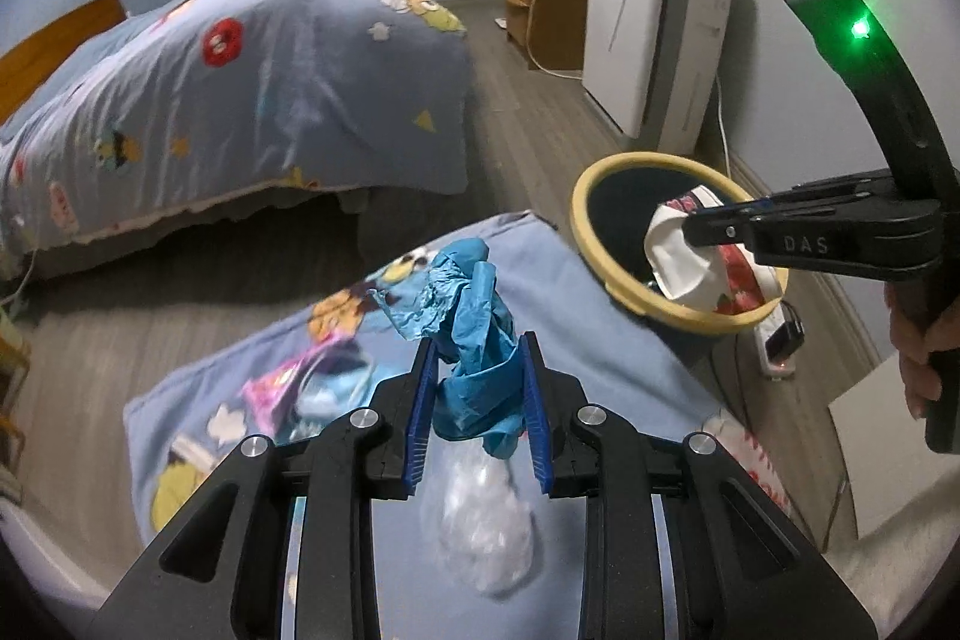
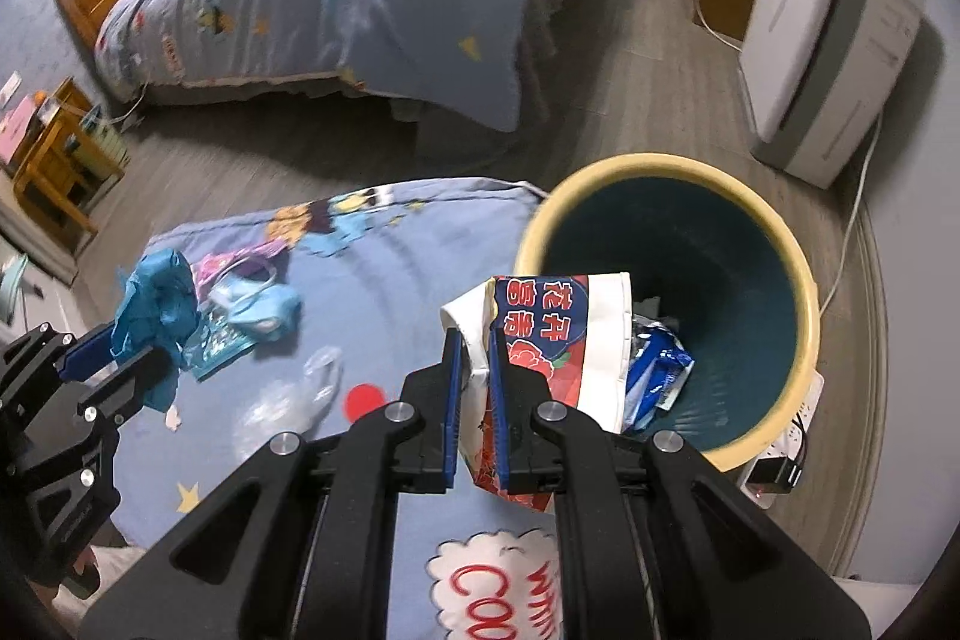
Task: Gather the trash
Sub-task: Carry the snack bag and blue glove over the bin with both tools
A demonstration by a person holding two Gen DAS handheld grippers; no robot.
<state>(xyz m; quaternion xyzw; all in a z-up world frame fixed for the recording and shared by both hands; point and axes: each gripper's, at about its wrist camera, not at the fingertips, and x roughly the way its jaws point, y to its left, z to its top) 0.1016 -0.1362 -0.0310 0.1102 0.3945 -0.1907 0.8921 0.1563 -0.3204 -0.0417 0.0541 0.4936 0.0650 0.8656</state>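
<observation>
Left gripper (image 1: 478, 388) clamped on a crumpled blue wrapper (image 1: 474, 334) (bunched up between and above the pads), over the patterned blanket (image 1: 600, 316). Right gripper (image 2: 474, 370) pinching a flattened red-and-white paper cup (image 2: 558, 334), just ahead: yellow-rimmed trash bin (image 2: 804, 292).

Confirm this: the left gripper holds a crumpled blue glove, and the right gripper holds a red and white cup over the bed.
Not quite. The right gripper holds the red and white cup over the bin, not the bed; both views show it. The left gripper does hold the crumpled blue glove.
</observation>
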